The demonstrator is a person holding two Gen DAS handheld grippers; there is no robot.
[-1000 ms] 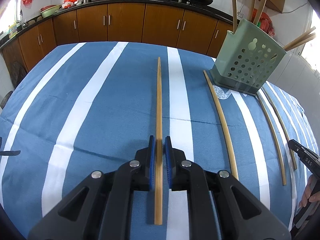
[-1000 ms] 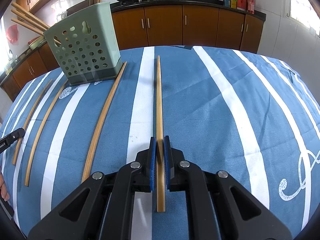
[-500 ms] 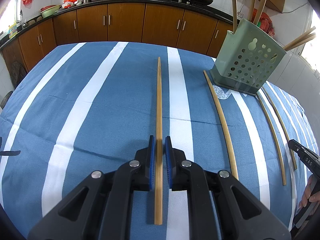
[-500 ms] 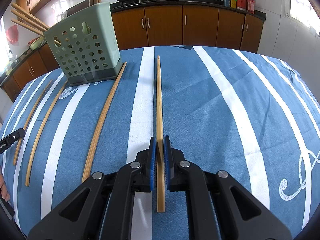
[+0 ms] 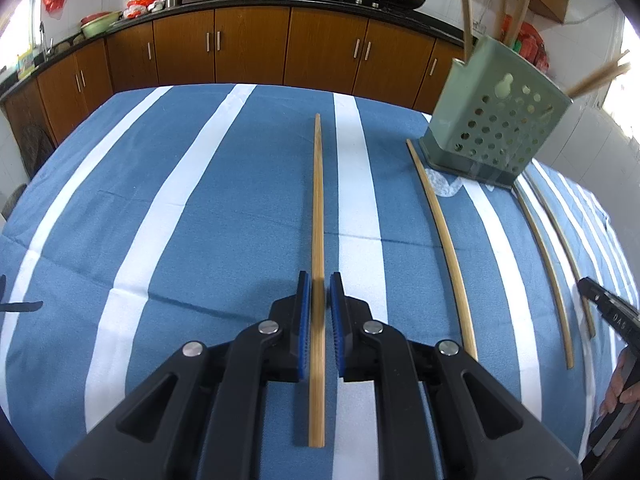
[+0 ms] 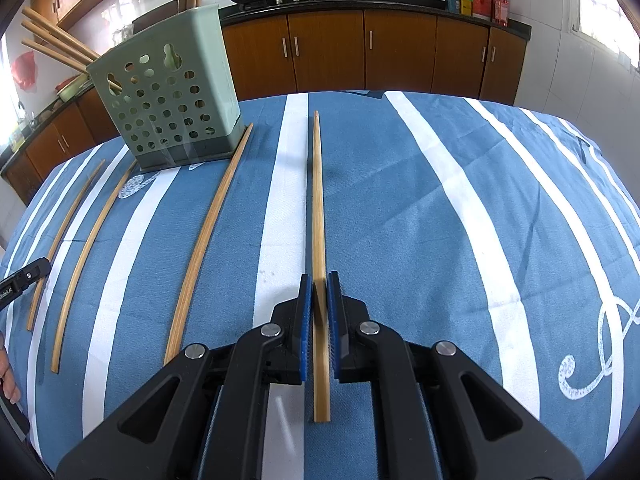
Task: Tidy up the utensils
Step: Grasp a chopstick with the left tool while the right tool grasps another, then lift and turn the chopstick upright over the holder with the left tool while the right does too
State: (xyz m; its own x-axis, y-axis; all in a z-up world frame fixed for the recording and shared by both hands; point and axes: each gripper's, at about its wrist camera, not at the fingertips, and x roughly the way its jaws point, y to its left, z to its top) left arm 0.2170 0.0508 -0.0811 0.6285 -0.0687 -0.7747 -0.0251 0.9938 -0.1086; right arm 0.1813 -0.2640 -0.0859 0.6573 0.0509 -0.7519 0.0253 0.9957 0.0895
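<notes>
I had my left gripper (image 5: 318, 277) squeezed shut on the left chopstick (image 5: 318, 200), and my right gripper (image 6: 319, 278) squeezed shut on the right chopstick (image 6: 318, 200). Both sticks lay flat on the striped cloth (image 5: 200, 220), one on each side of the green basket (image 5: 500, 128). Each stick pointed straight ahead along my fingers, thin end far away.

The basket was the place to reach. It stood ahead and to the right of my left fingers, and ahead and to the left of my right fingers. I could not tell which hand was closer. I think each stick had to go up and turn before it could drop in.

The left view showed tall sticks (image 5: 466, 0) standing in the basket. The right view showed a loose chopstick (image 6: 208, 240) right beside the basket's foot.
</notes>
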